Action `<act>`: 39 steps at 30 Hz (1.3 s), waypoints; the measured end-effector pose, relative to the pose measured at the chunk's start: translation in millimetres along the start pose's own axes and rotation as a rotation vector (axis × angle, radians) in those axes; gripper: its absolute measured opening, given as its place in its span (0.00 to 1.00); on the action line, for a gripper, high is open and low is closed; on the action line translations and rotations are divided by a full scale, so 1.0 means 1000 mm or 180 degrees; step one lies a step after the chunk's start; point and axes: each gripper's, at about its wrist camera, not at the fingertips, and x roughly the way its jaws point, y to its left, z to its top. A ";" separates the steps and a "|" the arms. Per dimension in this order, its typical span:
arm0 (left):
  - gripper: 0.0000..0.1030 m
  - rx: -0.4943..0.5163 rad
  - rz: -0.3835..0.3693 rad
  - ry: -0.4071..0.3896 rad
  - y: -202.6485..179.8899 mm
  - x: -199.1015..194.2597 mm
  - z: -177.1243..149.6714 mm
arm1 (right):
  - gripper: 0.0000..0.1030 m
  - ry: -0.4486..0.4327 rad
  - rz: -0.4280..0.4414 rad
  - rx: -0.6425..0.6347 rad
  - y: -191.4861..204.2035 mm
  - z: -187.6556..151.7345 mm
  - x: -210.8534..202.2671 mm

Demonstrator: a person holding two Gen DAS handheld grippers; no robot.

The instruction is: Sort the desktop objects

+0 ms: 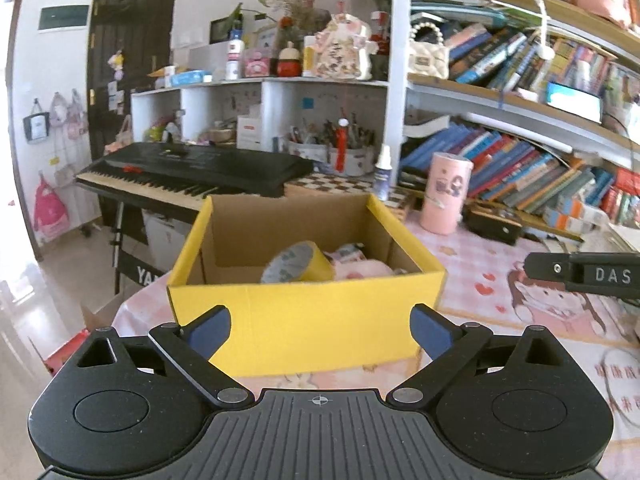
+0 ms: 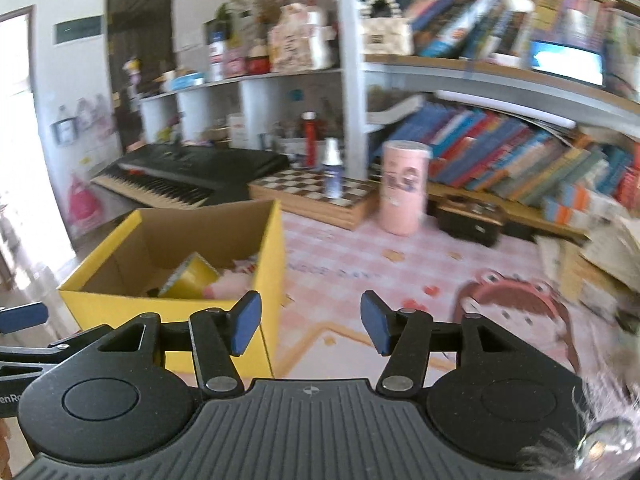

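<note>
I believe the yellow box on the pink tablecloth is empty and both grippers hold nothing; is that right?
Not quite: the box is not empty. The left wrist view shows a tape roll and a pink soft item inside. Both the left gripper and right gripper do hold nothing.

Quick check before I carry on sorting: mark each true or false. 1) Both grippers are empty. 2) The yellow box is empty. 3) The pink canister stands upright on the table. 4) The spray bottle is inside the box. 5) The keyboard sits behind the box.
1) True: the left gripper and the right gripper are both open with nothing between the fingers.
2) False: the yellow box holds a yellow tape roll and something pink and soft.
3) True: the pink canister is upright.
4) False: the spray bottle stands on the checkered board.
5) True: the keyboard is behind it.
</note>
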 end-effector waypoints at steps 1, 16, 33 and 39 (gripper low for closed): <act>0.95 0.0017 -0.0027 0.0006 -0.001 -0.003 -0.002 | 0.54 -0.0002 -0.0057 0.0031 -0.001 -0.005 -0.005; 0.96 0.0302 -0.0344 0.0114 -0.015 -0.027 -0.034 | 0.65 0.0058 -0.0829 0.0380 0.001 -0.081 -0.079; 0.97 0.0568 -0.0566 0.0383 -0.042 -0.028 -0.053 | 0.83 0.0210 -0.1264 0.0629 -0.010 -0.118 -0.109; 1.00 0.0612 -0.0590 0.0423 -0.047 -0.028 -0.055 | 0.98 0.0258 -0.1276 0.0622 -0.008 -0.122 -0.110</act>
